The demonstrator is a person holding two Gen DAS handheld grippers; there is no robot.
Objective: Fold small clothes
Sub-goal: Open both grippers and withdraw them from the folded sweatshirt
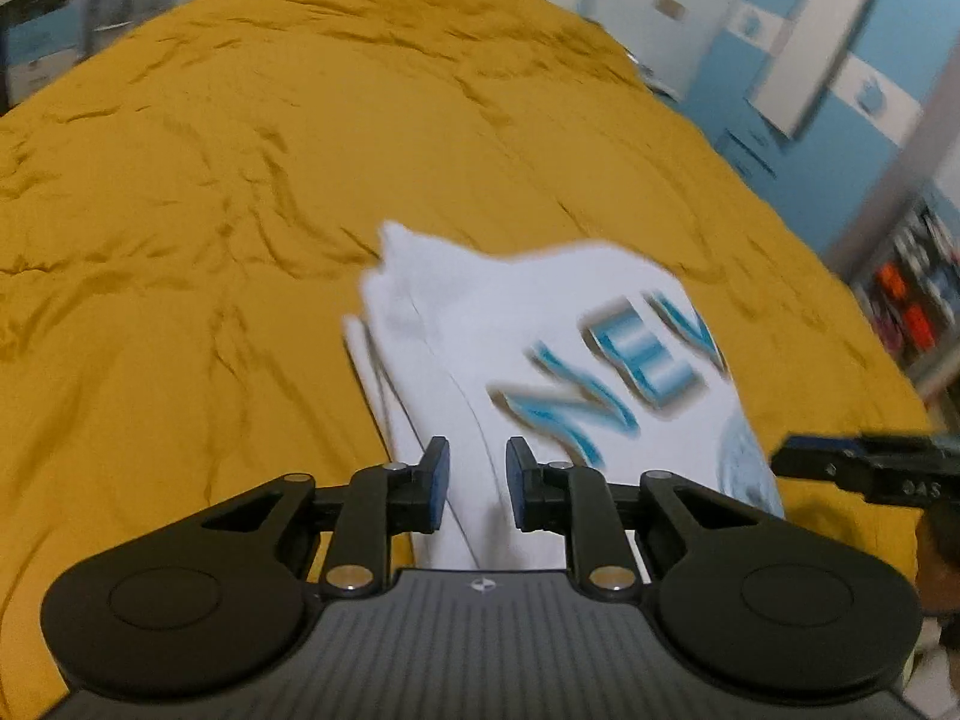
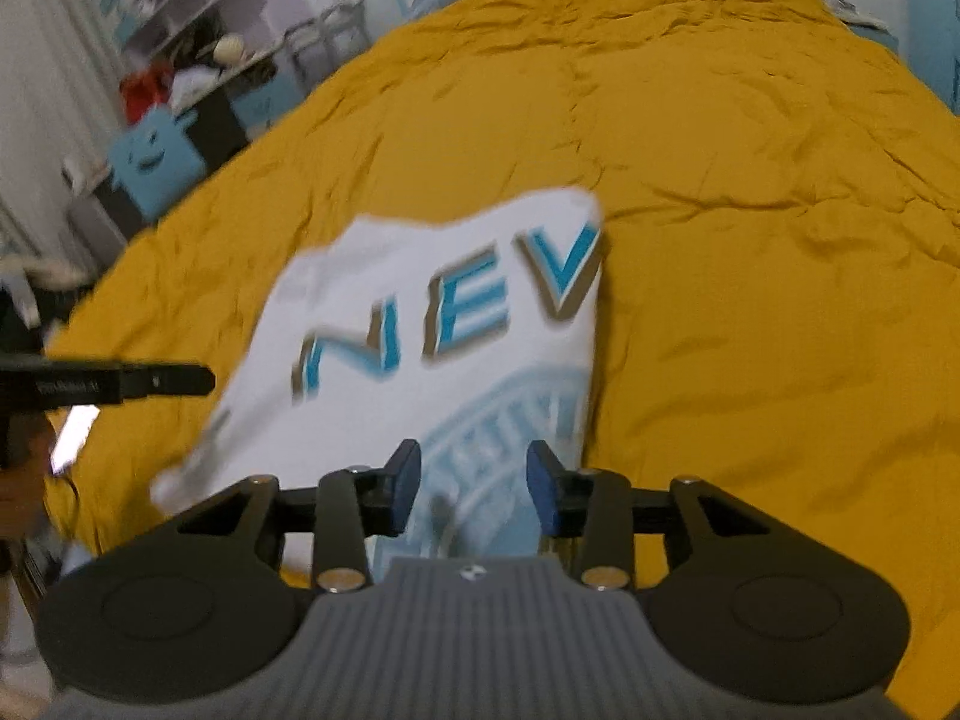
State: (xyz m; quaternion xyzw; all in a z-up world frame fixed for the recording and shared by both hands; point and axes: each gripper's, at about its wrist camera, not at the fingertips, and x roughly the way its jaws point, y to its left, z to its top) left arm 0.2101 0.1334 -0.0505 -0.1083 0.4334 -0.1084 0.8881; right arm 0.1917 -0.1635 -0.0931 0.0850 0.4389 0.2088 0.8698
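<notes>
my left gripper (image 1: 477, 483) sits low in the frame, jaws narrow with a gap, straddling the near edge of the white shirt (image 1: 540, 360); the pads do not look pressed on the cloth, so i read it as released. my right gripper (image 2: 474, 489) has its jaws wider apart over the pale blue print, nothing clamped between them. the shirt lies partly folded on the yellow bedspread (image 1: 240, 210), centre of both frames, blue letters facing up, its left side doubled over in layers. both grippers hover at the near hem, likely placed to take it for the next fold.
</notes>
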